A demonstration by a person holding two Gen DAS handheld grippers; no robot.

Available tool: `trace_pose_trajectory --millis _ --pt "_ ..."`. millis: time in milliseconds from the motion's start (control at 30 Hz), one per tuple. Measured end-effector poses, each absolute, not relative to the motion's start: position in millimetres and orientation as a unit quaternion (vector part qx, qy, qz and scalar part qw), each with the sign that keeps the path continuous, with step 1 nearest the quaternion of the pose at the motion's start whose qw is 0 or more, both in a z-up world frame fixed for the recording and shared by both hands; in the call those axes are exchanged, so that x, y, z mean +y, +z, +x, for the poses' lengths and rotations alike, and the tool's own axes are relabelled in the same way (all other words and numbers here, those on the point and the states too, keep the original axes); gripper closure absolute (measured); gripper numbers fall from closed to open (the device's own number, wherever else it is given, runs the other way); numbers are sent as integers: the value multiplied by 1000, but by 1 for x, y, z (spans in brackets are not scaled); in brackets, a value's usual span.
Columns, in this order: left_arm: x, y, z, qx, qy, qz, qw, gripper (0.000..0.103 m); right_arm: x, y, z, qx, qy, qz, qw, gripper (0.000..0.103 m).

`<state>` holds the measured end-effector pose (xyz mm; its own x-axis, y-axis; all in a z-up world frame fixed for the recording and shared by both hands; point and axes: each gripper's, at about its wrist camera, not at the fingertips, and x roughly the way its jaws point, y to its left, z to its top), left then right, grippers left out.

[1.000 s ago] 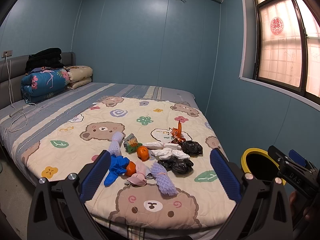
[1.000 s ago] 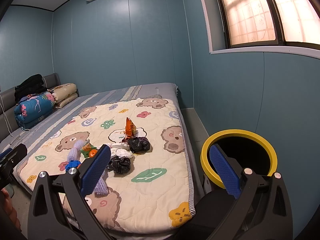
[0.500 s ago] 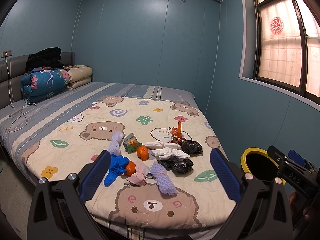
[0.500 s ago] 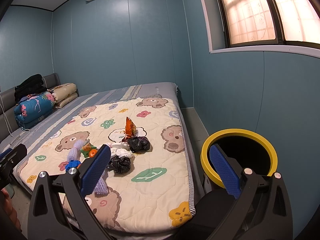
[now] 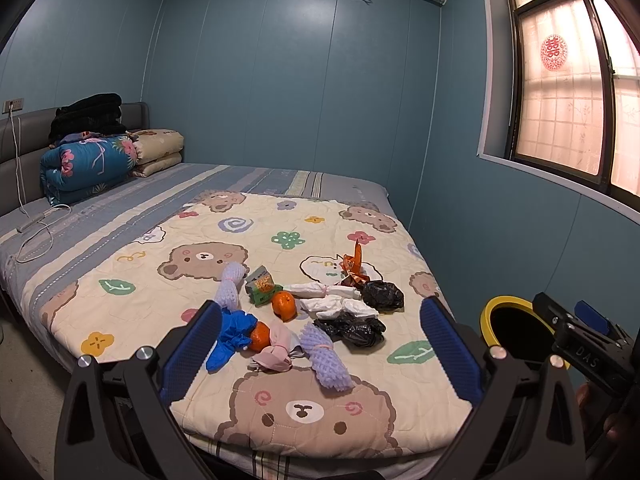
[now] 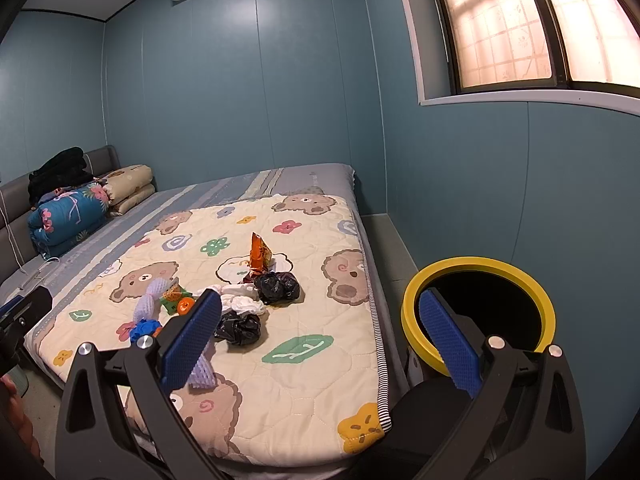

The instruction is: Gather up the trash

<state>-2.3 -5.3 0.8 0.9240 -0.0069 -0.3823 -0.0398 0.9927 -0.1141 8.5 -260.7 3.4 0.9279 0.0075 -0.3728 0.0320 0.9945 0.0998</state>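
1. While both tools wait past the near edge of the bed (image 5: 132, 208), I see the left hand-held gripper (image 5: 320, 344) spread wide and holding nothing. The right hand-held gripper (image 6: 320, 332) is wide and holds nothing too.
2. My trash pile (image 5: 316, 312) sits on the quilt (image 5: 208, 280), closer to the near edge than the far one.
3. I think the soft black bags (image 5: 352, 330) could slip out or snag the quilt if I pinch too low.
4. I think the orange (image 5: 285, 305) could roll away if bumped.
5. My purple foam net (image 5: 325, 356) lies long-ways, pointing toward the near edge.
6. My yellow bin (image 6: 480, 312) stands on the floor just beside the bed's right edge.
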Motion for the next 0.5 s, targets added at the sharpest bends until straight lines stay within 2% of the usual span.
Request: trace_pose_trajectory --millis 500 --pt "-5 -3 4 198 19 -58 978 7 -259 2 19 195 -12 54 979 8"
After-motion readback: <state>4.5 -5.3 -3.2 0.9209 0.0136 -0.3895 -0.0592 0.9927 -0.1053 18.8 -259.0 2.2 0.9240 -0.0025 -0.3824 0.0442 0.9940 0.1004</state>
